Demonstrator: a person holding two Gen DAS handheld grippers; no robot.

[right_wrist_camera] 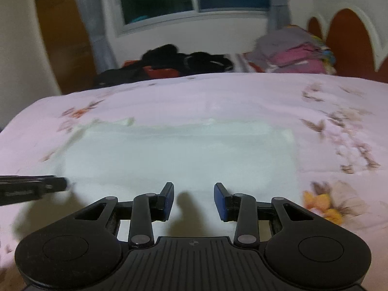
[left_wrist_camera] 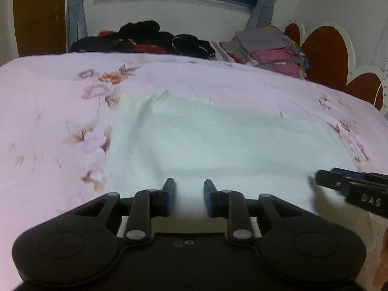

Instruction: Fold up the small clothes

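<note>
- Left wrist view: the left claw [left_wrist_camera: 189,195] sits at bottom centre, its blue-padded jaws part open with nothing between them, poised over the near hem of the pale white knit garment [left_wrist_camera: 218,145].
- That garment lies spread flat across the middle of the frame on the pink floral bedspread [left_wrist_camera: 48,121]; its left side is rumpled, and a small flap sticks up at its far edge.
- At the right edge the right claw [left_wrist_camera: 349,186] reaches in beside the same near hem.
- Right wrist view: the right claw [right_wrist_camera: 194,200] at bottom centre also stands part open and empty, the garment [right_wrist_camera: 181,155] just ahead of it.
- Judgement: the garment is laid out and the fold not yet begun; next, each claw must pinch a near corner and carry it to the far edge.
</note>
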